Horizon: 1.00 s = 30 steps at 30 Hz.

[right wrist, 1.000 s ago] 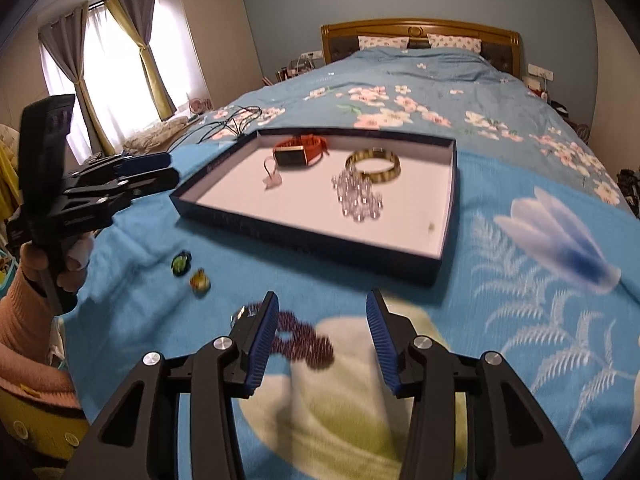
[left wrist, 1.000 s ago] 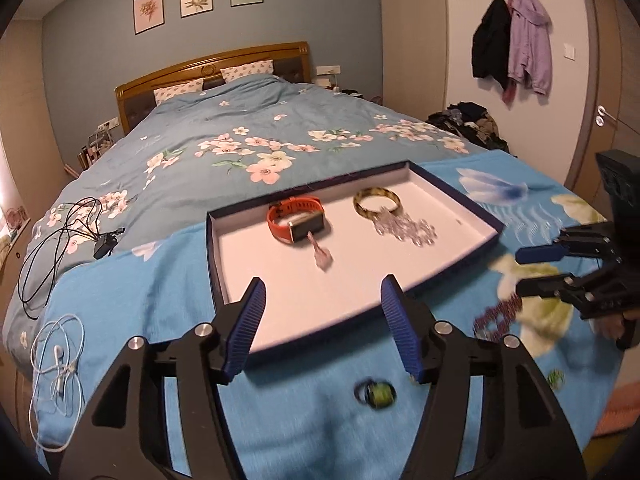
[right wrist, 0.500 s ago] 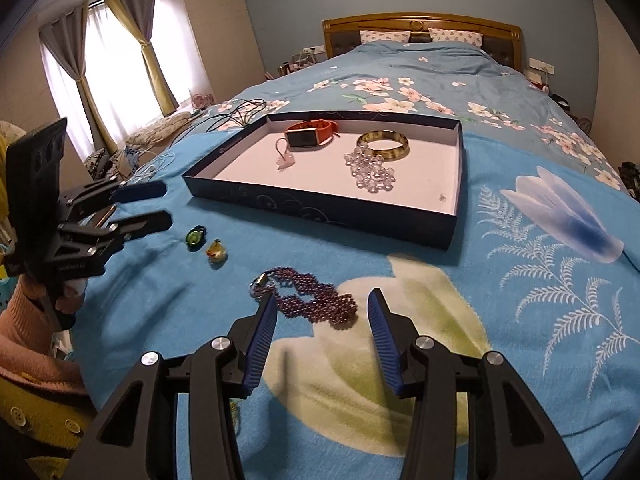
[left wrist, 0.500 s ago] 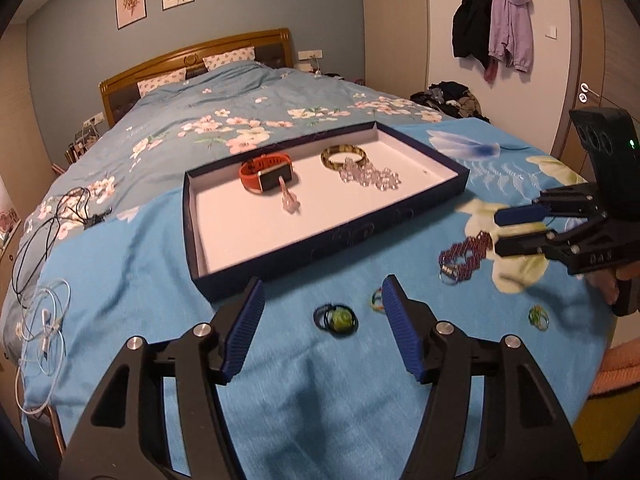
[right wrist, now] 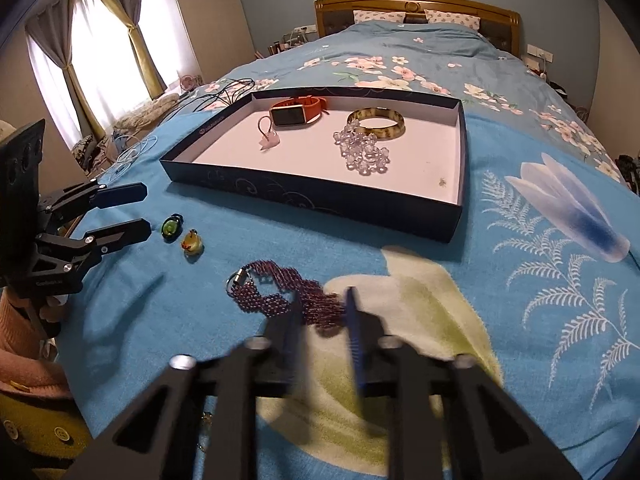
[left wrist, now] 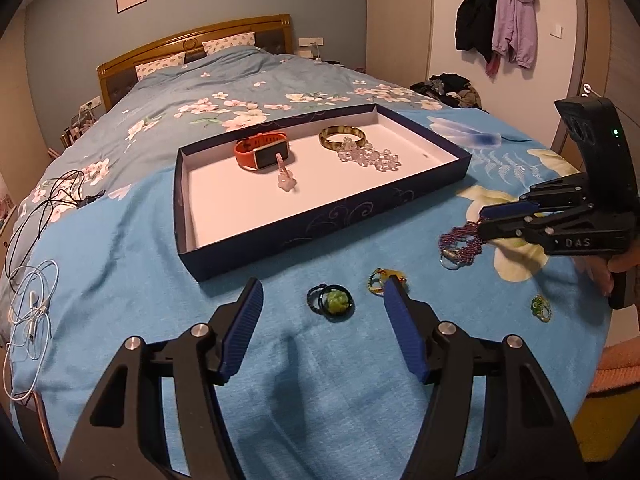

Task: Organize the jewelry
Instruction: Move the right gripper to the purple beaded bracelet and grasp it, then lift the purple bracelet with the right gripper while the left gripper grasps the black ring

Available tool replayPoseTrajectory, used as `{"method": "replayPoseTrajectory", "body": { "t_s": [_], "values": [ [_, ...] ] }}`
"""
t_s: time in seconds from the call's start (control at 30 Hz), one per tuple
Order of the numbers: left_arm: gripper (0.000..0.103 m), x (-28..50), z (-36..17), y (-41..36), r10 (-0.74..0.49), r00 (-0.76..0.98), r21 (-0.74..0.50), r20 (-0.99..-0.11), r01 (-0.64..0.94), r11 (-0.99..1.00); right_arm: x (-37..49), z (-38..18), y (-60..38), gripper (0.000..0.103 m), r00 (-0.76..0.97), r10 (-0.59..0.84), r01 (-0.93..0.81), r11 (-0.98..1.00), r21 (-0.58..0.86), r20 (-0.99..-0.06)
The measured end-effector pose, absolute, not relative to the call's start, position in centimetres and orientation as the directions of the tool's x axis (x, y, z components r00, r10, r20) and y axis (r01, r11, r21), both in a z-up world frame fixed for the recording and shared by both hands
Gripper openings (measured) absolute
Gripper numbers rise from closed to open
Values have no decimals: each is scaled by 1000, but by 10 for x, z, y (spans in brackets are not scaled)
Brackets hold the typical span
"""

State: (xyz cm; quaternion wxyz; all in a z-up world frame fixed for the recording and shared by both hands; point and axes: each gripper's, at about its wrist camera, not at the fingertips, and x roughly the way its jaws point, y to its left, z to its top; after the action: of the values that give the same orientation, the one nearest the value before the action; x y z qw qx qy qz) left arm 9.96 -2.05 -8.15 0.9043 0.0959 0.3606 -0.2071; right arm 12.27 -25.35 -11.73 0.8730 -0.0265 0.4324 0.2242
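Note:
A dark blue tray (left wrist: 328, 216) on the bed holds an orange watch (left wrist: 262, 154), a brown bangle (left wrist: 342, 136), a clear bead bracelet (left wrist: 370, 156) and a pink charm (left wrist: 285, 182). On the blanket lie a purple bead bracelet (right wrist: 280, 292), a green stone ring (left wrist: 334, 300), a yellow ring (left wrist: 384, 278) and a small green ring (left wrist: 541, 307). My left gripper (left wrist: 322, 332) is open just short of the green stone ring. My right gripper (right wrist: 320, 320) is blurred, its jaws narrowed around the near end of the purple bracelet (left wrist: 460, 242).
Black cables (left wrist: 44, 208) and white earphones (left wrist: 30, 312) lie at the bed's left edge. Coats (left wrist: 496, 20) hang on the right wall. Curtained windows (right wrist: 92, 52) are to the left in the right wrist view. The tray's near half is bare.
Both grippers drew back from the tray toward the loose jewelry. My right gripper came down over the purple bracelet and its jaws narrowed. My left gripper stayed open.

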Motion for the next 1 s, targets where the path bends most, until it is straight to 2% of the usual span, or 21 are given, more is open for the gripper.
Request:
{"method": "replayPoseTrajectory", "body": {
  "t_s": [1.0],
  "values": [
    [56,92,-80,-39,-350,647,45,-677,511,859,108,-69,-242,6,624,477,-478,860,181,-619]
  ]
}}
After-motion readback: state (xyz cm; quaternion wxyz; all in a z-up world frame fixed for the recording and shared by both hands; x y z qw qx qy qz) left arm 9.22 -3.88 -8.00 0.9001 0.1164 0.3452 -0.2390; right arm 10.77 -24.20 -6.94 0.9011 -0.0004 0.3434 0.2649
